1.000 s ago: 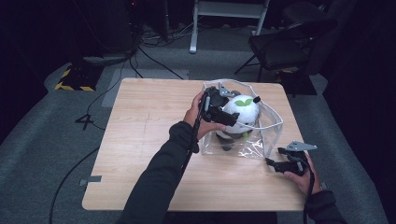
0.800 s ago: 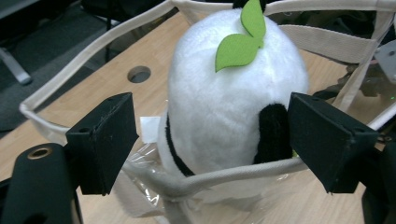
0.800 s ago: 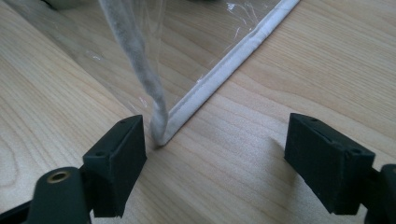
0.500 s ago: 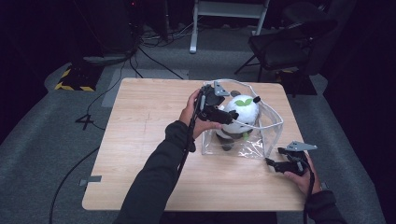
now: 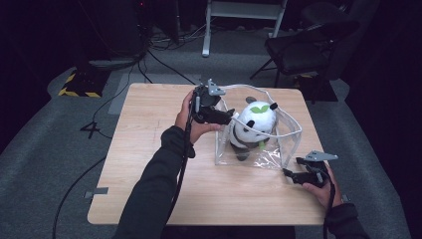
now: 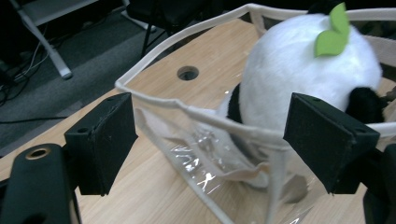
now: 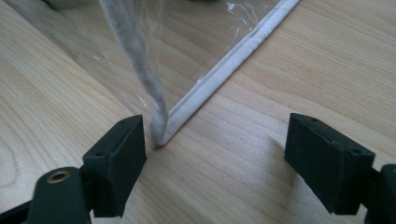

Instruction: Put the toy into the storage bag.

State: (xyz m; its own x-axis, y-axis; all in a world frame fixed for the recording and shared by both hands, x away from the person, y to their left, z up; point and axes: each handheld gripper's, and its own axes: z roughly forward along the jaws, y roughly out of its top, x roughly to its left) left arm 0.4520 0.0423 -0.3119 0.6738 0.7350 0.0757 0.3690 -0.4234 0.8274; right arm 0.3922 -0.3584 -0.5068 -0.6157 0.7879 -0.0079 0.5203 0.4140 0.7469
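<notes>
Pale wood-grain table [image 5: 149, 164] bears crinkly clear bag [image 5: 268, 158] holding round plush panda [image 5: 256, 122].

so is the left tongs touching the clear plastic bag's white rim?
Apart. The left gripper view shows the left tongs open, the clear plastic bag's white rim between them with gaps either side.

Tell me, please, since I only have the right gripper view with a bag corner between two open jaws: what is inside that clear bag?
Observer: A plush panda with a green leaf on its head sits upright in the clear bag.
Operator: Thank you. Where is the left gripper?
Observer: The left gripper is at the bag's left rim, jaws open, one on each side of the rim's white edge.
Operator: Is it gripping the panda?
Observer: No; in the left gripper view the open pads touch neither panda nor rim.
</notes>
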